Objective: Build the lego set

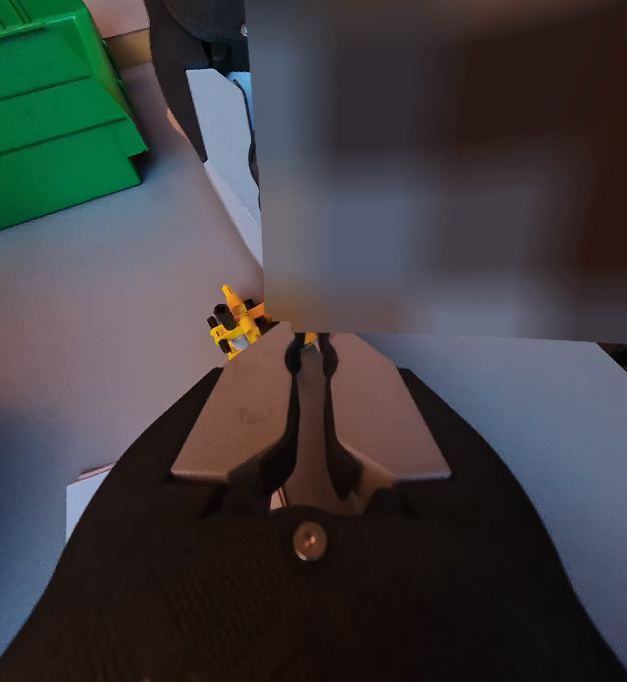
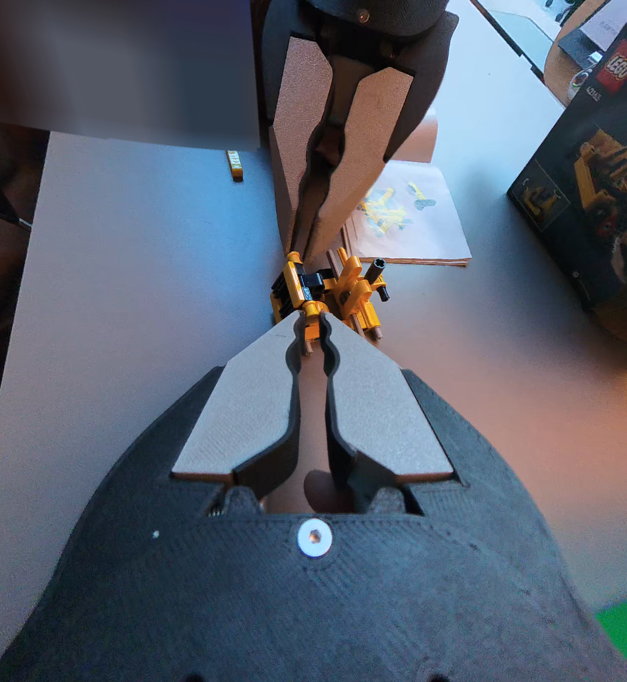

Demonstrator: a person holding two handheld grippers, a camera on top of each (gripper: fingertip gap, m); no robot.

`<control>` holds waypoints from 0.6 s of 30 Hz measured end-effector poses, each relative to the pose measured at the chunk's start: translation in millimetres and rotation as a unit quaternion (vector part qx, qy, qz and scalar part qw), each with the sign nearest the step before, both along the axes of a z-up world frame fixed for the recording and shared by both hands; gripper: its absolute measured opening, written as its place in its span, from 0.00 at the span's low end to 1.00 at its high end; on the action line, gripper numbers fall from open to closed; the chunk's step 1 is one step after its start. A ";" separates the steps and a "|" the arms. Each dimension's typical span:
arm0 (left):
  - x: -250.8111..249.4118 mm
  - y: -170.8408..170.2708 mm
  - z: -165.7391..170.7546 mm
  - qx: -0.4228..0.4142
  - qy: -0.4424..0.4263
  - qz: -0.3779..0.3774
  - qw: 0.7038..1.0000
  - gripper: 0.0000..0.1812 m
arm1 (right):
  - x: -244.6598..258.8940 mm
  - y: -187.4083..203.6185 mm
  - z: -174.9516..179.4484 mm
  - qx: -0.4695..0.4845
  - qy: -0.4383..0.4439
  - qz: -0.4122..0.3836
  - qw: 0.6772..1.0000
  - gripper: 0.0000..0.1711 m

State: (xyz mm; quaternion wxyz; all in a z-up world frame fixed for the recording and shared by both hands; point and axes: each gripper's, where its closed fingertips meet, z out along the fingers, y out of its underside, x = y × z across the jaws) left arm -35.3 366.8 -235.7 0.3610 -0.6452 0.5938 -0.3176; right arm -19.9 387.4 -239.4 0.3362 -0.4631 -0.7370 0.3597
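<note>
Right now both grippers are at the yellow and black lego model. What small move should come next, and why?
Probably press the two ends gently together. The right gripper is nearly shut on the lego model at its near end, and the left gripper meets its far end from the opposite side. The loose yellow piece lies apart on the table, so it seems not needed yet.

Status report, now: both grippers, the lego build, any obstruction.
Right gripper and left gripper both pinching the yellow lego assembly from opposite ends. Assembly on table. Nothing obstructing.

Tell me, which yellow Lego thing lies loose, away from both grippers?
The small flat yellow piece at the table's far side. The other, the yellow-and-black model, sits between the grippers.
</note>
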 end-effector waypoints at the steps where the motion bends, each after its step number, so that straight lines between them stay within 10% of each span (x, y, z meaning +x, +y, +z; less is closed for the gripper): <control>1: 0.3 -2.2 0.1 0.004 -0.001 -0.006 1.000 0.01 | -0.4 -0.7 0.1 0.000 0.001 0.002 1.000 0.02; 18: 3.4 -14.3 7.6 0.042 0.001 -0.038 0.998 0.14 | -1.1 -20.3 -0.9 -0.017 -0.011 0.086 0.996 0.02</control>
